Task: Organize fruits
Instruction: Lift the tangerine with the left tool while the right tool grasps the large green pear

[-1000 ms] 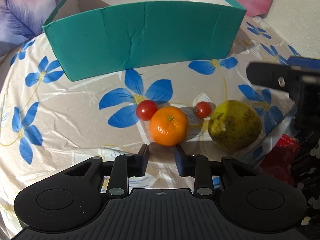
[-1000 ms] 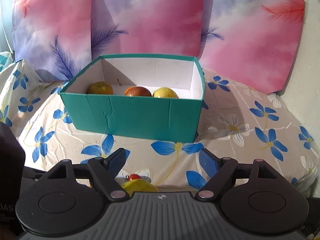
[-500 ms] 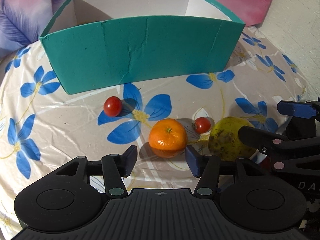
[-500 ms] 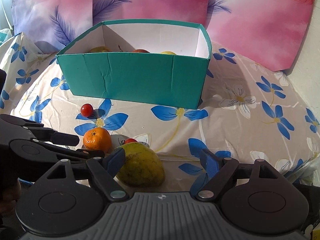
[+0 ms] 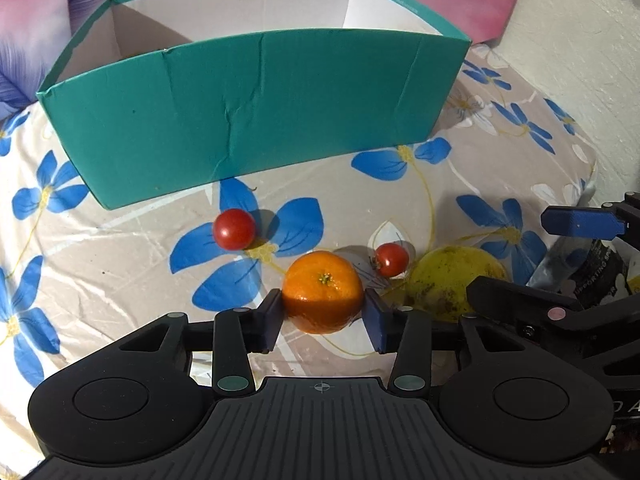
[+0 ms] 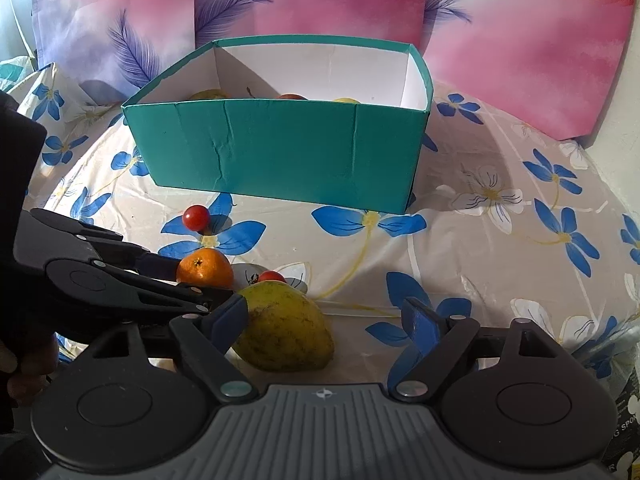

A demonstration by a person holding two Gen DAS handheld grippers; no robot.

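Left wrist: left gripper (image 5: 323,314) tilted down, jaws closing on orange (image 5: 323,297).

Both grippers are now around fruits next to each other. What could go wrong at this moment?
1. The left gripper has just been closing on the orange; its pads sit low on the round sides, so the orange may slip out.
2. The right gripper is open around the yellow-green fruit, close beside the left one; the two may collide.
3. The small tomato lies between both fruits and may roll away if nudged.
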